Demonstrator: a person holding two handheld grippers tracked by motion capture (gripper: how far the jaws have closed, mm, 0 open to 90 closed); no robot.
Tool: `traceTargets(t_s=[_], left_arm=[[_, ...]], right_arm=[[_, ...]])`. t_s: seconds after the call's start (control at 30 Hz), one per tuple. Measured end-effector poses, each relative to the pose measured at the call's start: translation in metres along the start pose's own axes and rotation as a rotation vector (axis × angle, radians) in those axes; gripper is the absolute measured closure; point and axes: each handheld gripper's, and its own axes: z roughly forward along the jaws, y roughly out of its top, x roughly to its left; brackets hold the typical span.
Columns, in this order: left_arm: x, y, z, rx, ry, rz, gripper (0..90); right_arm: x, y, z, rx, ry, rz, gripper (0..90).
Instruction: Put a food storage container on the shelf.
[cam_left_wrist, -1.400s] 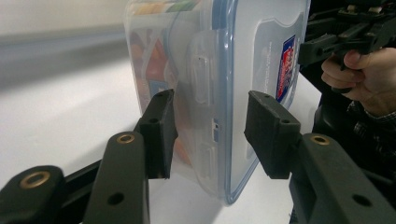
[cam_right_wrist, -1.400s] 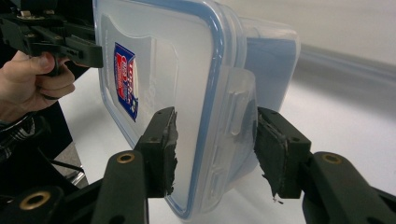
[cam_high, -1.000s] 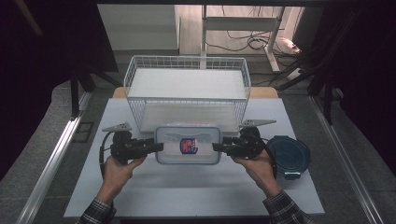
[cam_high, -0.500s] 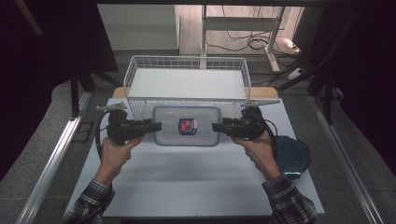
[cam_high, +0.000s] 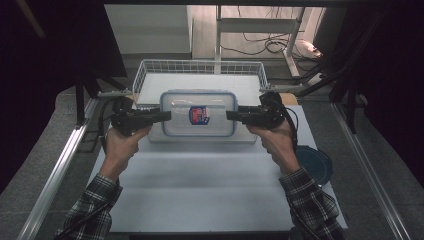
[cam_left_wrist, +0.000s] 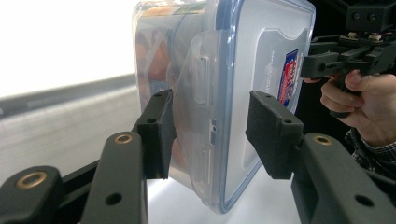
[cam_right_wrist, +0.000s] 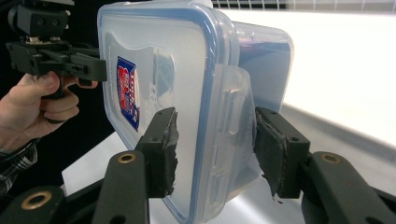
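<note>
Container (cam_high: 199, 114) clamped endwise by left gripper (cam_high: 162, 116), right gripper (cam_high: 234, 115), above basket (cam_high: 200, 67) rim

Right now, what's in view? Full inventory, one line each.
Lidded box: 1, clear with blue seal and a red-blue label, lifted off the table between both grippers, at the basket's near rim.
Wire basket: 1, white, far end of table.
Round lid: 1, dark blue, table's right edge.
Table: 1, white.
Left gripper: 1, black, clamped on the box's left end.
Right gripper: 1, black, clamped on its right end.
Sleeves: 2, plaid.
</note>
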Motion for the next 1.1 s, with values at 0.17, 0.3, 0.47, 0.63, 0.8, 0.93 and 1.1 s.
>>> traceTargets(t_s=[0.17, 0.3, 0.47, 0.63, 0.8, 0.93, 1.1], left_arm=[[0.003, 0.019, -0.001, -0.015, 0.004, 0.007, 52.3], [0.004, 0.036, -0.003, -0.020, 0.011, 0.014, 52.3], [0.011, 0.052, -0.001, -0.034, 0.015, 0.002, 52.4], [0.020, 0.058, 0.007, -0.032, 0.021, -0.017, 52.4], [0.027, 0.062, 0.015, -0.023, 0.024, -0.040, 52.3], [0.031, 0.063, 0.019, -0.011, 0.034, -0.039, 51.9], [0.033, 0.066, 0.024, -0.012, 0.042, -0.047, 51.5]], right_arm=[[-0.002, 0.019, 0.001, -0.013, -0.011, -0.003, 50.3], [-0.005, 0.032, 0.003, -0.026, -0.007, -0.006, 50.3], [-0.012, 0.048, 0.007, -0.043, 0.000, 0.000, 50.0], [-0.021, 0.058, 0.014, -0.031, -0.020, 0.019, 49.2], [-0.030, 0.062, 0.019, -0.022, -0.030, 0.039, 49.0], [-0.036, 0.063, 0.022, -0.014, -0.032, 0.047, 48.9], [-0.043, 0.063, 0.025, -0.021, -0.033, 0.067, 48.5]])
